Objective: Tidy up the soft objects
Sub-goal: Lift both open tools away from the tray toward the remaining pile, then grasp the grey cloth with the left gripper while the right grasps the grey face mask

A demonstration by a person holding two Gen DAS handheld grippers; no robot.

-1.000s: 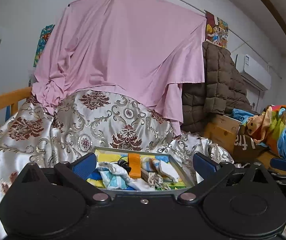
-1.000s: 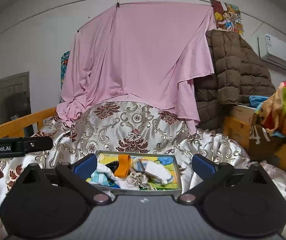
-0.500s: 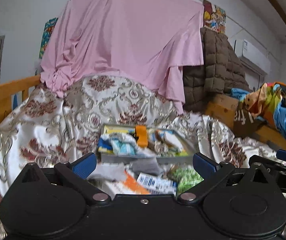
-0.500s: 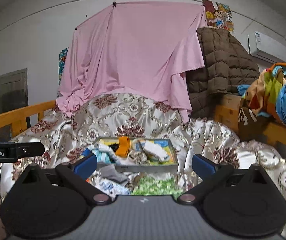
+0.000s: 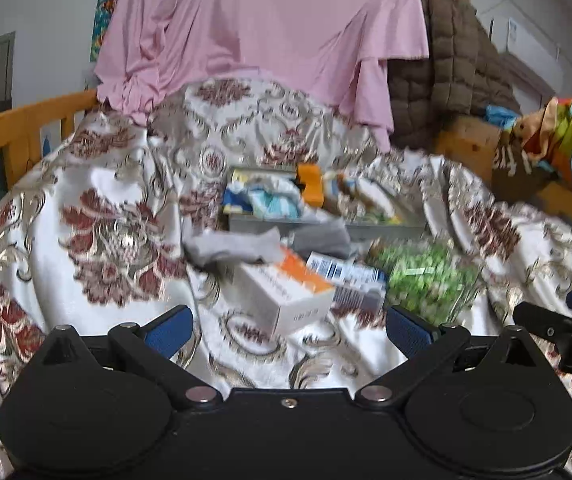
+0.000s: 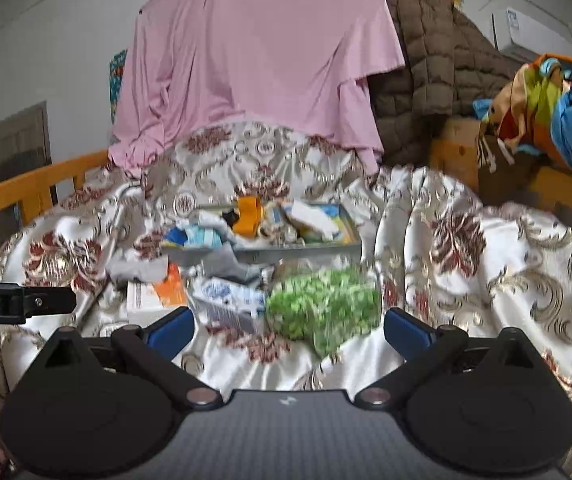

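Here both tools, left tool (image 5: 289, 326) and right tool (image 6: 289, 328), hover spread-fingered above the bedspread (image 5: 106, 208).

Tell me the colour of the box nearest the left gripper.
White box with an orange end; clearest in the left wrist view.
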